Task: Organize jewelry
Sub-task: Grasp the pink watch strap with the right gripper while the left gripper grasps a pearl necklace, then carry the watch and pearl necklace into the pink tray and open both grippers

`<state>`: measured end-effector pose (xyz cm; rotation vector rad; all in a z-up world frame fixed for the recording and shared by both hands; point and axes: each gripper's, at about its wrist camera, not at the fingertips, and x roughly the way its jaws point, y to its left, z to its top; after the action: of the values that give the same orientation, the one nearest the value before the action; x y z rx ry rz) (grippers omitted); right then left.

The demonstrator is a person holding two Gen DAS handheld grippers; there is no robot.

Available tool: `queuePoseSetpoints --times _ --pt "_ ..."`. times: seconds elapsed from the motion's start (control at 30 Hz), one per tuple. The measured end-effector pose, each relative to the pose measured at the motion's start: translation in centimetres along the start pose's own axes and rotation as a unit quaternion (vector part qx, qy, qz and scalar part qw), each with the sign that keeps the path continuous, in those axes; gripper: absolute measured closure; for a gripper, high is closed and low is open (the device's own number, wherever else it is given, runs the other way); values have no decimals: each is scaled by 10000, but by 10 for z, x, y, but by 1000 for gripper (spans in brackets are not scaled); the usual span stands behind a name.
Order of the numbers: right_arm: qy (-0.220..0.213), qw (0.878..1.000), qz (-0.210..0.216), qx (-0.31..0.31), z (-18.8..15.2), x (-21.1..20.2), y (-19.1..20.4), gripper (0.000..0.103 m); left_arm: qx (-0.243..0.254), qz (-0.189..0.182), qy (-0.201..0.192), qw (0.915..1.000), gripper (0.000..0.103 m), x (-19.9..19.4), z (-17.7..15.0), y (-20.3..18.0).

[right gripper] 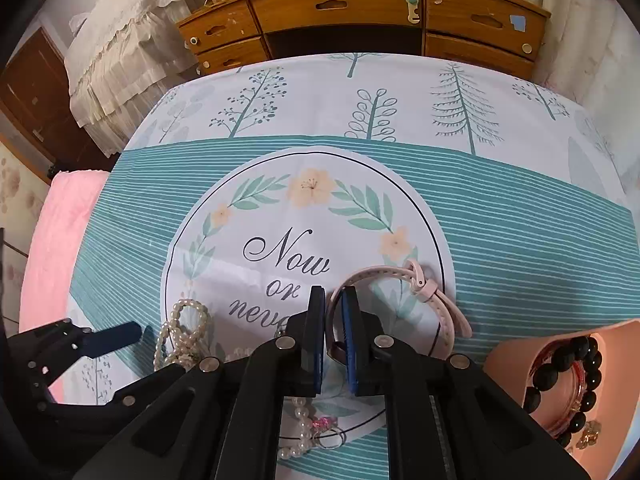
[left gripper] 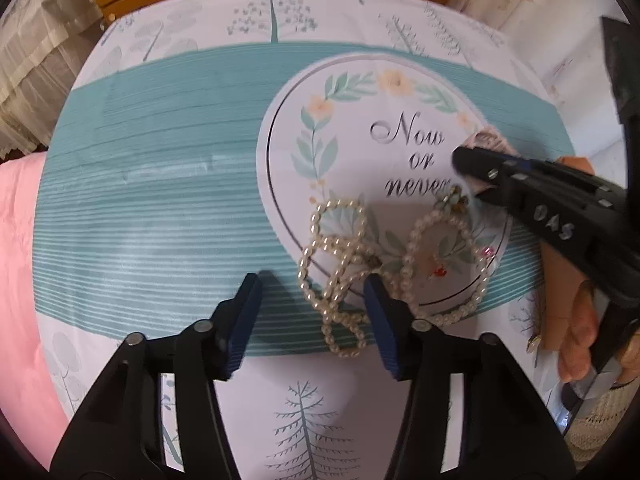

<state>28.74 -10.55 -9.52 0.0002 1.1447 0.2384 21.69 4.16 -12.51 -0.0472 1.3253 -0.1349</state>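
Two jaws: right gripper (right gripper: 333,300) pinches pink watch strap (right gripper: 380,274) beside "Now or never"; left gripper (left gripper: 314,286) apart.

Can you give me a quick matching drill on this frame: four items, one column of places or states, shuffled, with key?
Items
1. pink watch
2. black bead bracelet
3. pearl strand
4. right gripper

States or places
A. inside the peach tray
B. lying loose on the cloth, beside the left gripper
C. jaws shut on a strap
D. strap pinched, rest on the printed circle

Pairs: 1-D, 2-A, 3-B, 4-C
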Motion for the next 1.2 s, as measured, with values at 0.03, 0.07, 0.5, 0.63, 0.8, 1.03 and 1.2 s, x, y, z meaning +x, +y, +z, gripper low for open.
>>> queuePoseSetpoints --times 0.03,0.07,0.5,0.63,0.8,1.03,1.2 --pt "-2 10000 0 6 -1 -1 -1 94 54 78 33 9999 59 0 -1 -2" --pt "-3 10000 3 10 -2 -1 -2 94 101 146 40 9998 63 0 -2 -3" --pt "-151 9997 125 108 -8 -13 -6 98 -100 157 -11 9998 96 -5 -16 -8" --pt "-270 9994 195 105 -12 -31 -7 99 -259 131 -190 9994 96 -19 -17 -4" --pt "-575 9977 325 136 -16 -69 -11 99 -291 77 -589 9978 96 -59 -16 -6" --pt "-1079 9926 528 175 -27 -139 -19 99 -180 -6 -1233 9922 96 -130 -15 -22" --pt "-1467 9875 560 117 -44 -197 -30 99 -44 -135 -1676 9858 96 -179 -15 -46"
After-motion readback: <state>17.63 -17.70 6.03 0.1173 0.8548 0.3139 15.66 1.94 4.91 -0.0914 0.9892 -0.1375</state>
